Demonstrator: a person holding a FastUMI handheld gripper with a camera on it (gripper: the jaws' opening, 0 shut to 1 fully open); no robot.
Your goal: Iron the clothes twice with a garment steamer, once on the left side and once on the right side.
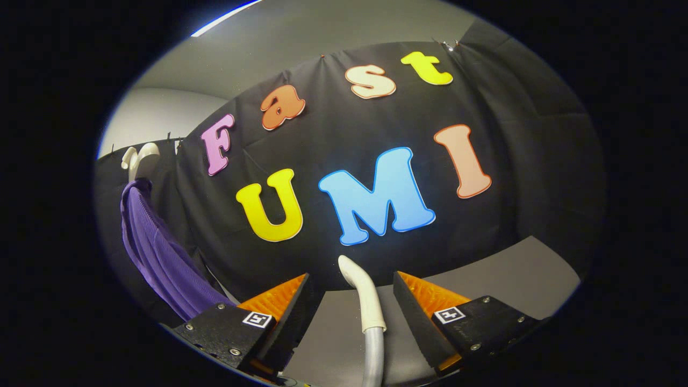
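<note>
A: Where is the steamer point(365, 301)?
B: Between my fingers point(352, 293), which are wide, not touching it. The purple clothes point(161, 258) hang far off.
A: What could go wrong?
B: I might close crooked and it slips.

Steamer handle point(365, 301) between the spread fingers of the gripper point(352, 293), garment point(161, 258) on a hanger point(138, 158) beyond, leftward

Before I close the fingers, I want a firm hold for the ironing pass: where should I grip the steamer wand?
Grip the white steamer wand on its straight shaft just above the grey hose, below the curved tip. It stands upright between the fingers of the open hand-held gripper, so squeeze from both sides as posed. The purple garment hangs off to the left.
</note>
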